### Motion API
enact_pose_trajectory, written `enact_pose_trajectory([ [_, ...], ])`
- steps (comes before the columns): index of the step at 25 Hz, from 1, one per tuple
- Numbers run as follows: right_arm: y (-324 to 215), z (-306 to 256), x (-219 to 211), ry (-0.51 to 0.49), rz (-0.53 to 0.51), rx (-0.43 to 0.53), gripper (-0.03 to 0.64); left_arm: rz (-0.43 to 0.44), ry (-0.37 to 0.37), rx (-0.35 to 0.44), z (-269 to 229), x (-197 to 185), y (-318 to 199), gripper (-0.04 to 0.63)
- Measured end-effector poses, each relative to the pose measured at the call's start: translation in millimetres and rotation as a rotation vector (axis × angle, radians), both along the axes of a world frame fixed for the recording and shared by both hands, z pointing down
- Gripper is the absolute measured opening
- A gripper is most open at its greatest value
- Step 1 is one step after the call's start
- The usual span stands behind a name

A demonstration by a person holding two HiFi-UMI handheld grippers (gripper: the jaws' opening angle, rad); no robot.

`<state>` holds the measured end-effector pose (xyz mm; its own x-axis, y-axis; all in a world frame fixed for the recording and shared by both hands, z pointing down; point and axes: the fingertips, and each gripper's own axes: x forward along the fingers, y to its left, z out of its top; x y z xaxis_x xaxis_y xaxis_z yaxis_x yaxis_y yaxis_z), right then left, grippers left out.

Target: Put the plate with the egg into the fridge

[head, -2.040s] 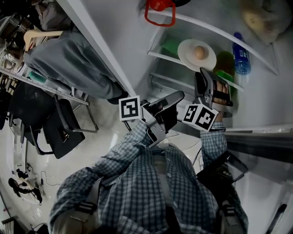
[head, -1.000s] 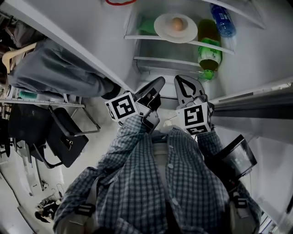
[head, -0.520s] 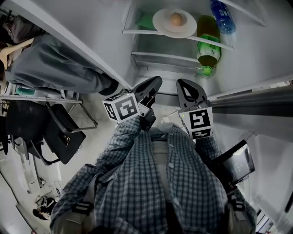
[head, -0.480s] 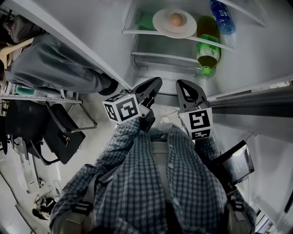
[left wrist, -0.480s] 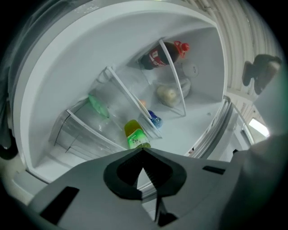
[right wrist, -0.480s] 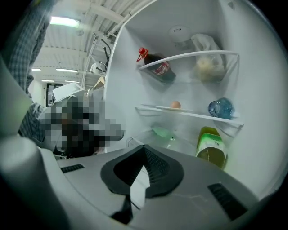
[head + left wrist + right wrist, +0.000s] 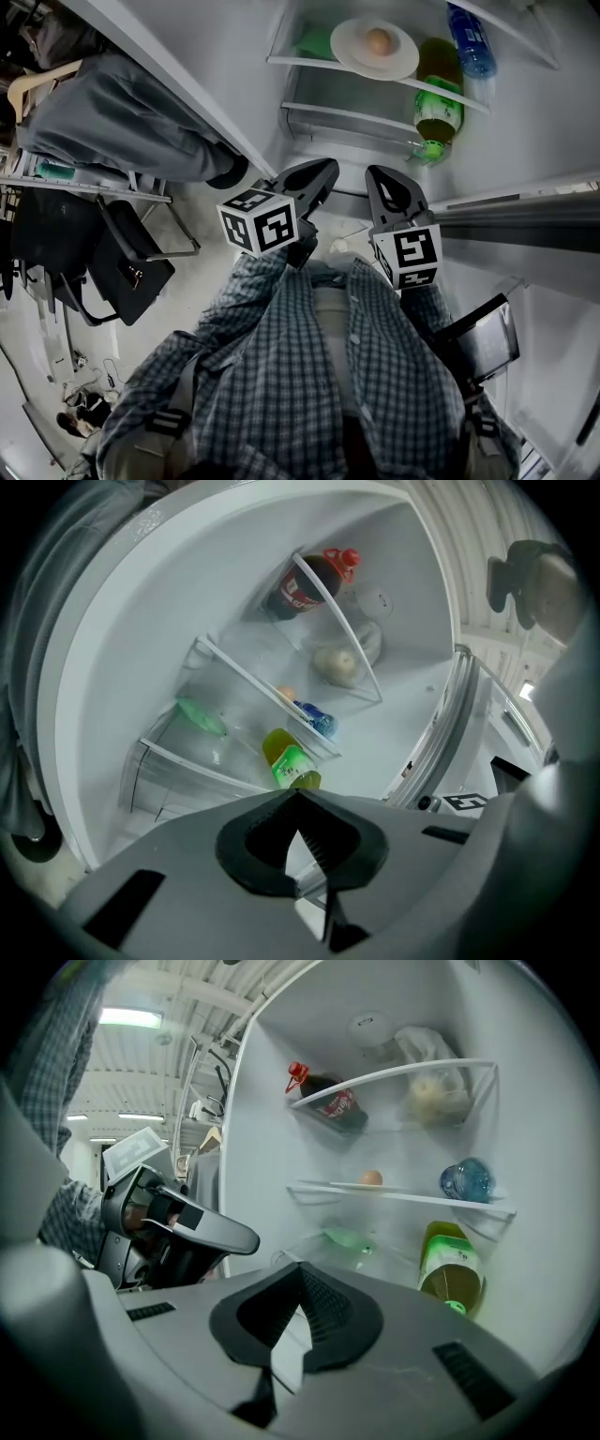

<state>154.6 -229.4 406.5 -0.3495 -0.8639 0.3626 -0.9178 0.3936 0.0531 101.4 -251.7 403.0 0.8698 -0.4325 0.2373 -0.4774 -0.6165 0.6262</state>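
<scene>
A plate (image 7: pixel 375 52) with an egg (image 7: pixel 379 40) sits on a fridge shelf (image 7: pixel 314 66), beside a green bottle (image 7: pixel 438 89). The left hand-held gripper (image 7: pixel 322 172) and right hand-held gripper (image 7: pixel 380 178) are both closed, empty and well apart from the plate.

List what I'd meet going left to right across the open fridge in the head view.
Green item → plate carrying the egg → green bottle → blue bottle.
</scene>
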Motion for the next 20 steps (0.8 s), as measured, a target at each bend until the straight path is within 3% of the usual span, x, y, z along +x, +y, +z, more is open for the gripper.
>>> enact_pose_trajectory([
  [20,-3,-1,-4,-0.008,-0.01,0.002,0.006,0.056,0.007,0.005,-4,12,9,0.006],
])
